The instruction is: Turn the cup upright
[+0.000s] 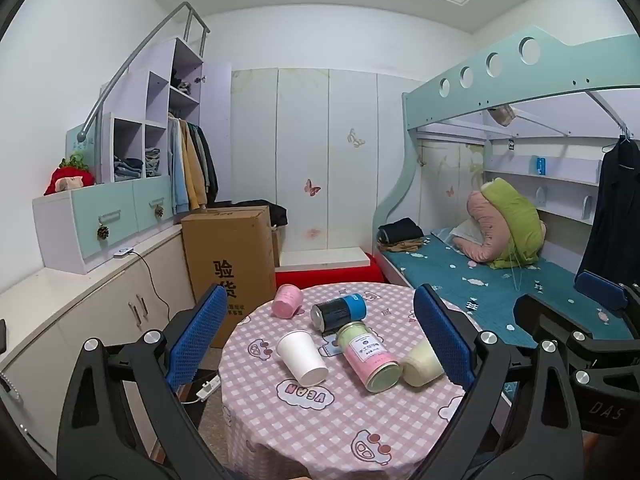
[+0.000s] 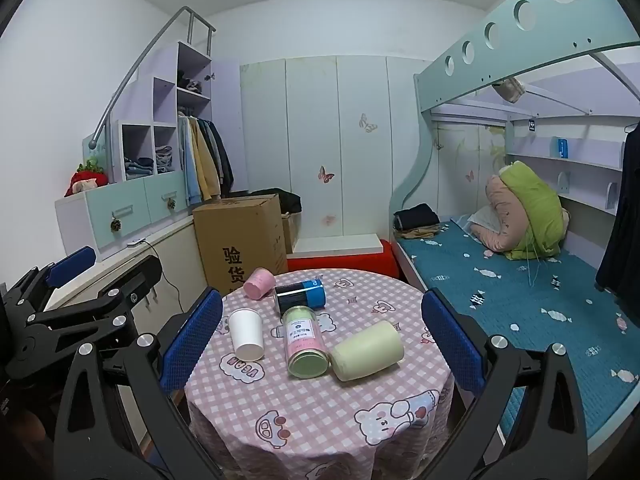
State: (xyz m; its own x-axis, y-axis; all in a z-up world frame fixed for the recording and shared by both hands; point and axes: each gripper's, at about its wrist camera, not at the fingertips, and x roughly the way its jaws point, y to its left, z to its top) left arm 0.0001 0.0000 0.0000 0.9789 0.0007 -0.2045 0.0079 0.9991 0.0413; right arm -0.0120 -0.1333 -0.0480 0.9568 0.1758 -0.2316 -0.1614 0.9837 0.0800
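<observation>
A white paper cup [image 1: 302,357] [image 2: 247,334] lies on its side on the round table with a pink checked cloth [image 1: 320,432] [image 2: 320,420]. A pale yellow cup [image 2: 367,350] [image 1: 422,362] and a pink cup [image 1: 286,300] [image 2: 259,283] also lie on their sides, the pink one at the far edge. My left gripper [image 1: 320,340] is open and empty, held above the table's near side. My right gripper [image 2: 326,336] is open and empty, also above the near side. The left gripper also shows at the left of the right wrist view [image 2: 80,280].
A pink-and-green jar [image 1: 370,356] [image 2: 305,340] and a dark blue can [image 1: 339,312] [image 2: 300,295] lie on the table between the cups. A cardboard box [image 1: 228,264] stands behind the table at left, a red bench [image 1: 328,276] behind it, a bed [image 1: 500,292] at right.
</observation>
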